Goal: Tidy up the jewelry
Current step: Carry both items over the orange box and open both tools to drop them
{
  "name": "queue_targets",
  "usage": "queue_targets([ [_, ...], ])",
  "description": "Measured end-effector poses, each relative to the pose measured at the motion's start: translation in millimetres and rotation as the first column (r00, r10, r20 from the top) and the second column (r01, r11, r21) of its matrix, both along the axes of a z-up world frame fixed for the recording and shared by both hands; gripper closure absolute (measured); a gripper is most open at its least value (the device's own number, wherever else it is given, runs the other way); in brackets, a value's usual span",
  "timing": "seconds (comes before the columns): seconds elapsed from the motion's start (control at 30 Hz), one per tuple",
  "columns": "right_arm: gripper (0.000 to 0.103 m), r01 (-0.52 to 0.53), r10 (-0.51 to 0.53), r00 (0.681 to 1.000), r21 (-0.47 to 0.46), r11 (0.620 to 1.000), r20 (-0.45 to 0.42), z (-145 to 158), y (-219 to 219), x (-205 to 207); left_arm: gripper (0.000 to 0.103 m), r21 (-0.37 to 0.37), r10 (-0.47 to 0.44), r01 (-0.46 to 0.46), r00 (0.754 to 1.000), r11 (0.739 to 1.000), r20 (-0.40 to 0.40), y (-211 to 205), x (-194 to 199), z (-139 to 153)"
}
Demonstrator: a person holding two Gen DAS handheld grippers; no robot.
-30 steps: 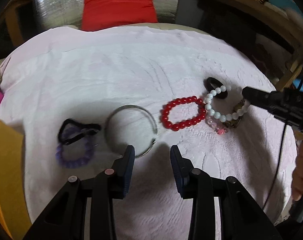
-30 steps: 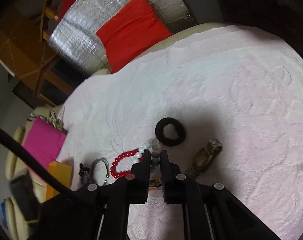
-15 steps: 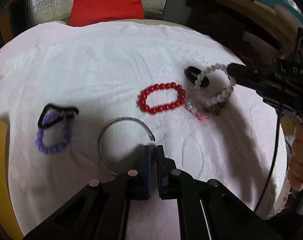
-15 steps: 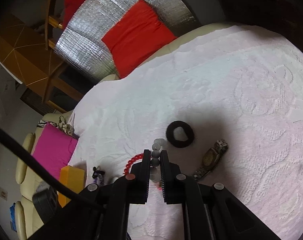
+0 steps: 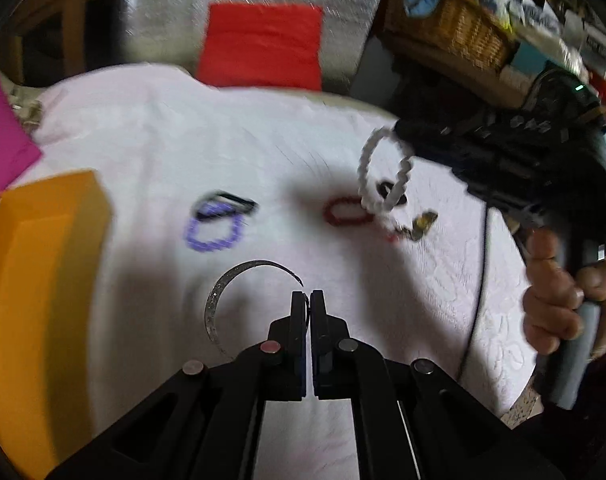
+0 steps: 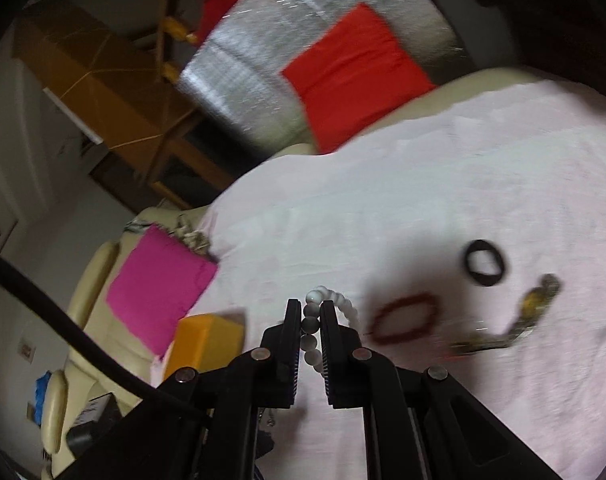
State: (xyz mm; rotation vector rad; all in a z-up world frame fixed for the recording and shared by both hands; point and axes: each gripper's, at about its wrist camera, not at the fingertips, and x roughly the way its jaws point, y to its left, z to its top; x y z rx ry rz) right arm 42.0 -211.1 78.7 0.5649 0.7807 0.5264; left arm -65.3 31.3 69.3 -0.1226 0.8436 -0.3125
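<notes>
Gripping the silver bangle point(image 5: 239, 292) at its open end, the left gripper point(image 5: 307, 300) has its jaws drawn narrow onto the thin metal band, and the bangle stands tilted above the pale pink cloth point(image 5: 151, 152) rather than lying flat on it. The right gripper point(image 6: 312, 322) has its jaws pressed against the white bead bracelet point(image 6: 309, 322), with several beads seated between the fingers; in the left wrist view this bracelet point(image 5: 383, 176) hangs as an open loop in the air, clear of the cloth. The right hand point(image 5: 563, 300) wraps around the grey handle of that gripper. On the cloth lie the red bead bracelet point(image 5: 345, 212), the purple bead bracelet point(image 5: 213, 234) with a black hair tie point(image 5: 239, 204) touching its far edge, a black ring-shaped hair band point(image 6: 483, 262) and a wristwatch point(image 6: 531, 308), the last two near each other and to the right of the red bracelet in the right wrist view. An orange box point(image 5: 39, 280) sits at the left edge of the cloth. A red cushion point(image 5: 259, 44) leans on a silver foil panel point(image 6: 247, 64) beyond the far edge. Both views are motion-blurred, so finer detail on the small items cannot be told.
</notes>
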Motion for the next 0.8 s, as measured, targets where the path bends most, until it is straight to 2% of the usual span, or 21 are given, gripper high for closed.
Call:
queue_targets([
  [0.2,0.092,-0.138,0.135,0.99,0.079,0.987,0.046,26.3,74.8,-10.8,0.101,0.07,0.136,-0.144,0.984,0.987,0.112,67.6,-40.9,46.9],
  [0.3,0.092,-0.225,0.219,0.974,0.11,0.968,0.059,32.1,122.8,-17.7,0.101,0.132,0.215,-0.23,0.969,0.964,0.117,104.2,-51.5,48.2],
  [0.43,0.092,-0.325,0.321,0.946,0.087,0.942,0.055,29.4,188.5,-34.3,0.101,0.175,0.311,-0.314,0.949,0.933,0.044,146.5,-56.1,27.2],
  [0.57,0.092,-0.392,0.392,0.92,0.054,0.918,0.018,10.4,244.5,-48.4,0.1,0.21,0.367,-0.351,0.929,0.913,-0.045,168.9,-54.4,-7.4],
  [0.67,0.089,-0.423,0.424,0.906,0.03,0.906,-0.005,-8.4,265.3,-52.8,0.097,0.238,0.402,-0.369,0.91,0.898,-0.103,176.3,-50.8,-29.1],
  [0.8,0.083,-0.415,0.415,0.907,0.01,0.91,-0.07,-32.8,268.8,-45.8,0.096,0.27,0.411,-0.372,0.905,0.888,-0.105,169.0,-55.4,-39.4],
])
